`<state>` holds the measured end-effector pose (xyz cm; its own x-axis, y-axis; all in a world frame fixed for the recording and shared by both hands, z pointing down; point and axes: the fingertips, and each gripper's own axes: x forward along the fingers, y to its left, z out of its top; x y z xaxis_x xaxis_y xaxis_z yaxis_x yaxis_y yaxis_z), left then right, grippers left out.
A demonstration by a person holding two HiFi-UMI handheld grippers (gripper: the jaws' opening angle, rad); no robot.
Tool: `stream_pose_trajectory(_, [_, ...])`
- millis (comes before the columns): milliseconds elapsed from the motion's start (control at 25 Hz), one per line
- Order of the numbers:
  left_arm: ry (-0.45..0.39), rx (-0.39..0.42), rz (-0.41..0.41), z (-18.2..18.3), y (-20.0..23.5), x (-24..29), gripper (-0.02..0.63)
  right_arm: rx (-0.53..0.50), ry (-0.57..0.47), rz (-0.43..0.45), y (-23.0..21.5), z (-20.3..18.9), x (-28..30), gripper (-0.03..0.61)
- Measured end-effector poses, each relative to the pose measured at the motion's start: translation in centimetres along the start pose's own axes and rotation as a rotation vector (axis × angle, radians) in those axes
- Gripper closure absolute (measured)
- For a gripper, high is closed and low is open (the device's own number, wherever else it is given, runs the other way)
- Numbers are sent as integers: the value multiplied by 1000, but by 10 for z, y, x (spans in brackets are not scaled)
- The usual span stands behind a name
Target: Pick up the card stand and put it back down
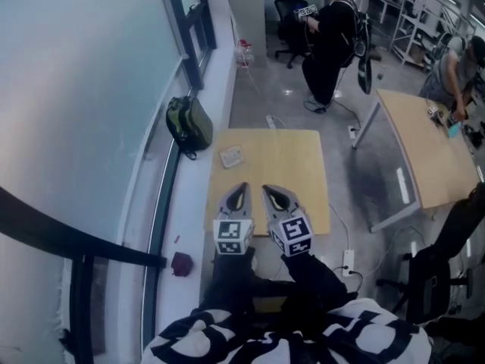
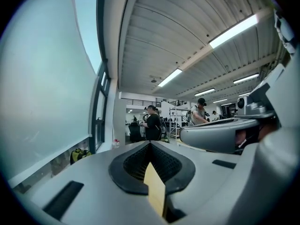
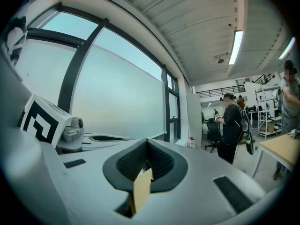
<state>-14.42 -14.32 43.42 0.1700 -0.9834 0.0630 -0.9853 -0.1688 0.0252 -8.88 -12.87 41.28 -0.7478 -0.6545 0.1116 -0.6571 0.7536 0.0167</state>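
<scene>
The card stand point(image 1: 231, 156), a small pale square piece, lies on the far left part of a small wooden table point(image 1: 295, 173). Both grippers hang side by side above the table's near edge, well short of the stand and apart from it. My left gripper point(image 1: 242, 186) has its jaws together at the tip, with nothing held. My right gripper point(image 1: 267, 189) sits just to its right, also closed to a point and empty. In the left gripper view the black pads point(image 2: 133, 165) meet at the tip, and the right gripper view shows the same. Neither gripper view shows the stand.
A green backpack point(image 1: 189, 123) leans on the window sill left of the table. A person in black point(image 1: 330, 36) stands beyond it near an office chair. A second wooden table point(image 1: 424, 142) stands to the right, with a power strip point(image 1: 348, 262) on the floor between.
</scene>
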Motion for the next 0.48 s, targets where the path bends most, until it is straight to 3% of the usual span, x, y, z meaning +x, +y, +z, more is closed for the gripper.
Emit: stream_pose_trajectory(480, [-42,21,28,13,-35,-40,606,-15,-38,-53,-4,10,-53,558])
